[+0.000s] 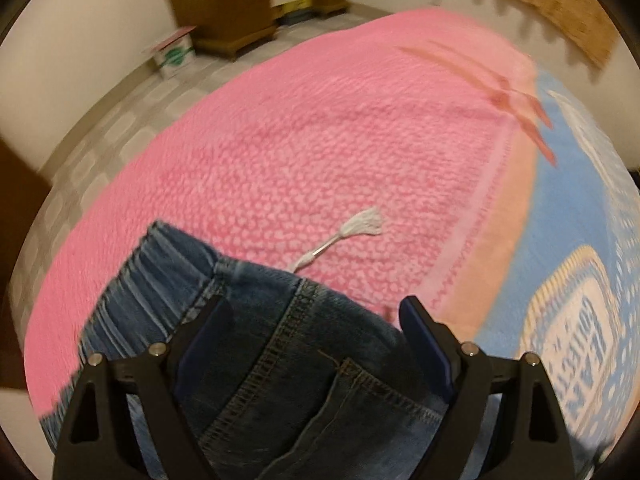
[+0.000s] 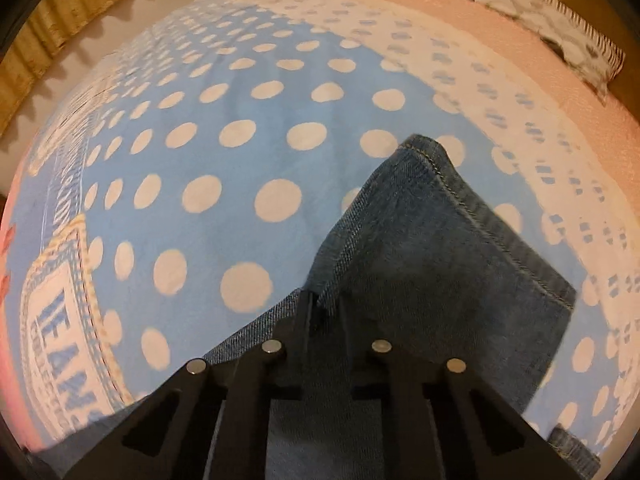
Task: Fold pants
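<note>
Left wrist view: left gripper (image 1: 316,320) is held wide open over the denim pants (image 1: 280,344), elastic waistband ribbed, frayed white drawstring (image 1: 344,236) laid on nubby pink blanket (image 1: 320,140). Right gripper (image 2: 326,308) is clamped on the stitched leg hem (image 2: 460,216) above the polka-dot blue sheet (image 2: 200,152).

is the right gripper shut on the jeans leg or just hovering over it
Shut on it. The right gripper has its jaws nearly together with an edge of the jeans leg pinched between them, near the hem.

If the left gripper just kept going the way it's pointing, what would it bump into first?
Most likely the jeans: the open left gripper points steeply down at the denim near the back pocket, though depth is hard to judge.
</note>
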Demonstrator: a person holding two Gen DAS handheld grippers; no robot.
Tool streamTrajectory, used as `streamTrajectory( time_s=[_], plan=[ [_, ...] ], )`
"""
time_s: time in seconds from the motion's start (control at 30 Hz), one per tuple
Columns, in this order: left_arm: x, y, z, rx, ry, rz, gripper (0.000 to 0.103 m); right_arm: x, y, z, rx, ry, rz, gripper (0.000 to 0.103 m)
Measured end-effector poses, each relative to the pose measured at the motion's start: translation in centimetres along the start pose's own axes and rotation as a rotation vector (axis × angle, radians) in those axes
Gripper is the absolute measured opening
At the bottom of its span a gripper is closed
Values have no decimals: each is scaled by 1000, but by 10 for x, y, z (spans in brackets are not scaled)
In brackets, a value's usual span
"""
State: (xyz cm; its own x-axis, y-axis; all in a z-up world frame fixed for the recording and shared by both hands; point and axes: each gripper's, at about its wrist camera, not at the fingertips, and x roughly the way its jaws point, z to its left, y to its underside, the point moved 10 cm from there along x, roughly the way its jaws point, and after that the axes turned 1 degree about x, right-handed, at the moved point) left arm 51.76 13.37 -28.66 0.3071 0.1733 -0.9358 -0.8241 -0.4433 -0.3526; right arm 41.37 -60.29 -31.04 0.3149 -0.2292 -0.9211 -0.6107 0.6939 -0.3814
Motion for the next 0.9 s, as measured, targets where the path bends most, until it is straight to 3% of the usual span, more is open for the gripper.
streamTrajectory(
  time_s=[0.1, 0.2, 0.3, 0.4, 0.5, 0.53, 0.57, 0.6, 0.67, 0.73, 0.9],
  plan=[
    [10, 3, -2, -28, -48, 17, 90, -2, 14, -9, 4, -23, 0, 8],
    [23, 2, -12, 21, -117, 27, 98, 4, 23, -16, 16, -56, 17, 8],
    [32, 1, -17, 34, -129, 35, 103, 10, 22, -20, 29, -74, 20, 8],
    [31, -3, -18, 9, -93, -19, 102, 11, 21, -16, 11, -52, 17, 8],
    [22, 1, -11, 40, -108, -79, 88, 11, 22, -16, 7, -51, 15, 8],
    [19, 4, -6, 47, -105, -91, 78, 9, 22, -16, 4, -52, 13, 8],
    [14, 5, -4, 60, -89, -105, 61, 7, 21, -16, 2, -52, 13, 7],
    [10, 7, -3, 73, -72, -114, 54, 2, 21, -16, -2, -54, 13, 7],
    [-3, 8, 0, 80, 29, -135, 23, -11, 20, -17, -13, -61, -4, 6],
    [-13, 7, 10, 58, 110, -137, 16, -30, 17, -17, -36, -66, -35, 6],
    [-39, 9, 28, -3, 290, -145, 15, -72, 12, -20, -22, -113, -73, 5]
  ],
)
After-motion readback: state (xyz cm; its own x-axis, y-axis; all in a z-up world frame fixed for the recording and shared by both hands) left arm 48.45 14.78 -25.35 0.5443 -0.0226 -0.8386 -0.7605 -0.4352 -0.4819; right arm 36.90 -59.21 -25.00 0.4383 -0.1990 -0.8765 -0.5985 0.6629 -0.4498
